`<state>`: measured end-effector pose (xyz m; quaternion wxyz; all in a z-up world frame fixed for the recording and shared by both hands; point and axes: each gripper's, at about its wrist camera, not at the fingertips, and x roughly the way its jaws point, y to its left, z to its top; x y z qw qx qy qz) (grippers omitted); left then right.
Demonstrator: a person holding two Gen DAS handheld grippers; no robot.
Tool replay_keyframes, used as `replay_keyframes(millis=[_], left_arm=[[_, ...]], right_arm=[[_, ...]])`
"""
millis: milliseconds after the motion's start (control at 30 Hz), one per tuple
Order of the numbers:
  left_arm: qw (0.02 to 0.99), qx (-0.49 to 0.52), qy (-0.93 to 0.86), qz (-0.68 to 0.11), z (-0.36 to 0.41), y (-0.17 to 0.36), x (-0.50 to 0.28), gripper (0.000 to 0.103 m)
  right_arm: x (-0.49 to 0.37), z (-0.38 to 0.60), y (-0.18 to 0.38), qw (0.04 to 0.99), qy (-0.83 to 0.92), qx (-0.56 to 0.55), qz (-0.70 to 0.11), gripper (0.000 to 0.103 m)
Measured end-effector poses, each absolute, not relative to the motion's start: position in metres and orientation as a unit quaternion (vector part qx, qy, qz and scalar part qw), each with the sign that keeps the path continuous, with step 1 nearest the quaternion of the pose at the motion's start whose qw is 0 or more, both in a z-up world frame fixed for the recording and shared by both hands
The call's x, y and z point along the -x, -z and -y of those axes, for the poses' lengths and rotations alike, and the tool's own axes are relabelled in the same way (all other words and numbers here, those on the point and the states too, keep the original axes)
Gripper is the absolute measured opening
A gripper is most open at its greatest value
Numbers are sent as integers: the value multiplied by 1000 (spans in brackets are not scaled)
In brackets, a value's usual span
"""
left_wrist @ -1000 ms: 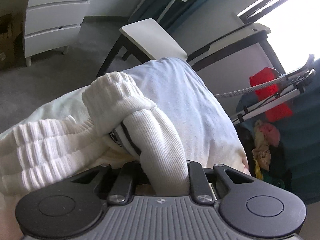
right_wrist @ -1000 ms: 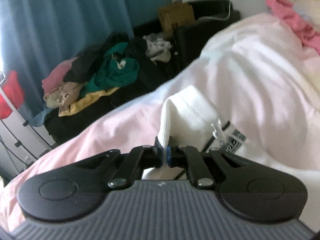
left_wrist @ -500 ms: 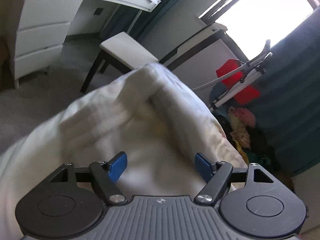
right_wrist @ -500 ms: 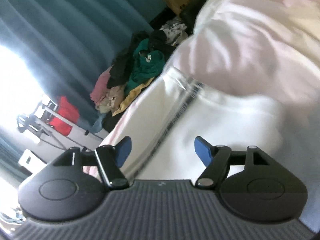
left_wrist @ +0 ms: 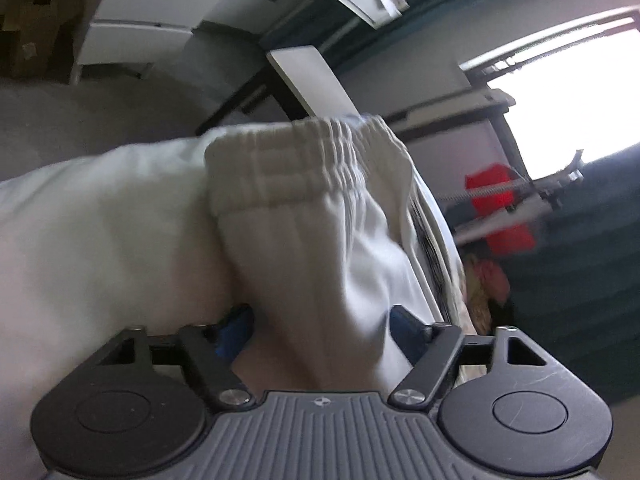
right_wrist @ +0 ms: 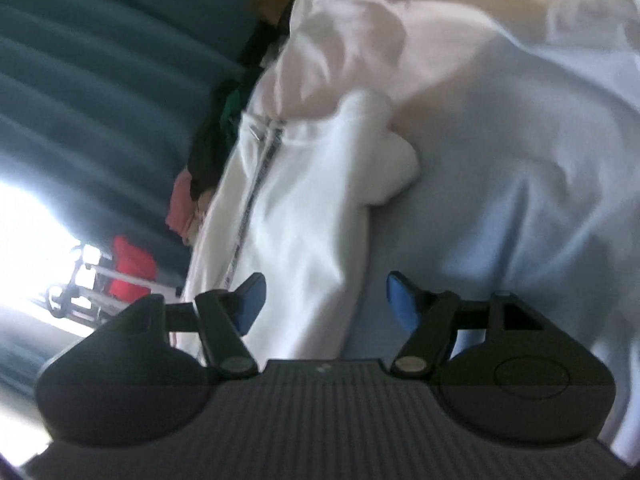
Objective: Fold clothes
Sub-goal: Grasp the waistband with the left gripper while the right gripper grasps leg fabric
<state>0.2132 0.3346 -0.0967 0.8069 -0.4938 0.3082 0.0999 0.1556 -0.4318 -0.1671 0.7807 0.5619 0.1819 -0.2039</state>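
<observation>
- While its jaws are closing, the left hand-held gripper [left_wrist: 320, 320] stands wide, with white fabric of the garment [left_wrist: 320, 220] running between its blue pads [left_wrist: 236, 328]; whether they press on it I cannot tell.
- From that gripper toward twelve o'clock, the garment's ribbed hem [left_wrist: 296, 168] is bunched up on the bed [left_wrist: 100, 220].
- Beyond it, at twelve o'clock, stands a white-topped stool [left_wrist: 308, 76]; at ten o'clock, a white drawer unit [left_wrist: 144, 24].
- The right hand-held gripper [right_wrist: 322, 300] is also wide and closing, nothing pinched; the garment [right_wrist: 312, 208] lies under its gap toward the left pad.
- At eleven o'clock the garment's zip [right_wrist: 260, 148] runs along it.
- From one to three o'clock spreads the pale bed cover [right_wrist: 500, 160]; at nine o'clock, a teal curtain [right_wrist: 100, 80].
</observation>
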Motion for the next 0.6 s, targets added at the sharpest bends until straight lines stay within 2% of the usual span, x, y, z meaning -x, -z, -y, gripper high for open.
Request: replay_keyframes(millis=[33, 133, 167, 233, 267, 300, 467, 600], left_arm=[[804, 500, -111, -302, -335, 97, -219, 61], [789, 524, -138, -288, -342, 96, -234, 36], [790, 525, -138, -286, -345, 91, -237, 29], [794, 521, -137, -282, -350, 81, -241, 21], [794, 522, -137, -282, -353, 74, -240, 19], [793, 524, -136, -281, -355, 67, -239, 18], [790, 539, -114, -270, -372, 30, -218, 15], [804, 524, -98, -265, -384, 3, -186, 15]], right_arm=[[-158, 435, 175, 776, 199, -569, -188, 68], [-175, 450, 182, 780, 173, -579, -163, 70], [-184, 455, 179, 787, 174, -569, -164, 68], [-199, 464, 171, 798, 199, -543, -170, 39], [-202, 469, 168, 795, 211, -542, -170, 21], [-202, 473, 168, 783, 220, -557, -167, 15], [-171, 460, 129, 799, 230, -541, -126, 13], [-127, 453, 115, 796, 228, -547, -124, 13]])
